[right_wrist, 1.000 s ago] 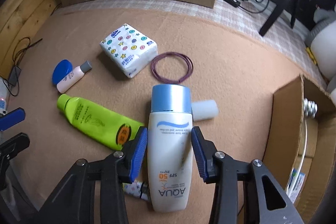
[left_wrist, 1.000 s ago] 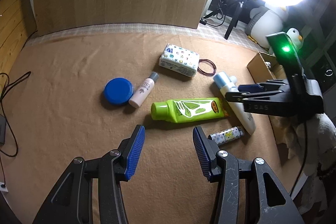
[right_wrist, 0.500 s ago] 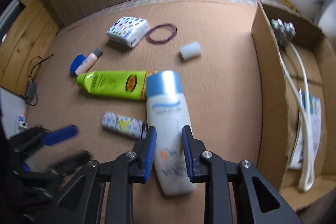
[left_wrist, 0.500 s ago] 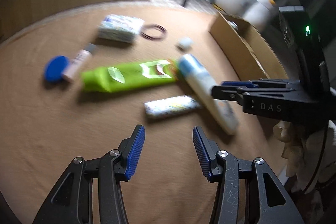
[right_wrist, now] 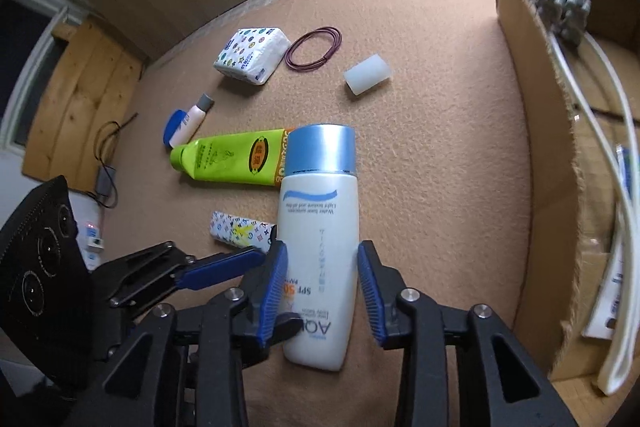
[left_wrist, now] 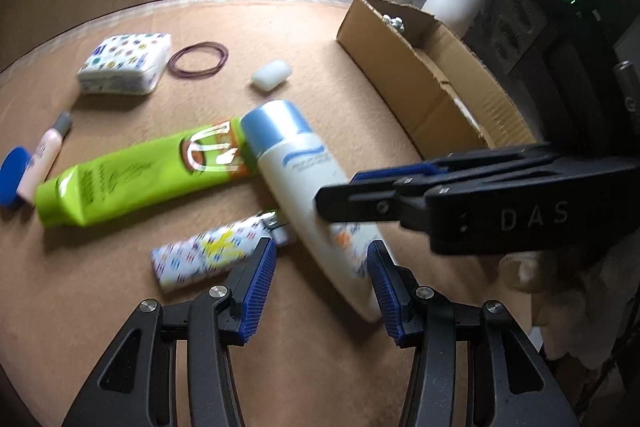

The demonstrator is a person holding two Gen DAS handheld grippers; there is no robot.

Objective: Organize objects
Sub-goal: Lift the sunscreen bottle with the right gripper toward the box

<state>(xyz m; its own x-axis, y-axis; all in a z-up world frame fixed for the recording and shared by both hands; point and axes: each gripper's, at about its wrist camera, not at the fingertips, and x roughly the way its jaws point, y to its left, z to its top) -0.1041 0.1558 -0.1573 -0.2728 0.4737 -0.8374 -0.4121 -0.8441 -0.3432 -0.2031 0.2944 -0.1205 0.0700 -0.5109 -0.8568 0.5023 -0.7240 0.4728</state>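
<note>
White sunscreen bottle [right_wrist: 318, 247] lies between my right gripper [right_wrist: 322, 291]'s opening jaws, ungripped; my left gripper [left_wrist: 321, 283] gapes empty nearby.

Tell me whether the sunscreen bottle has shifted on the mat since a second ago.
Yes. The sunscreen bottle has swung: its blue cap now overlaps the green tube's end, well away from the white cap it lay beside.
</note>
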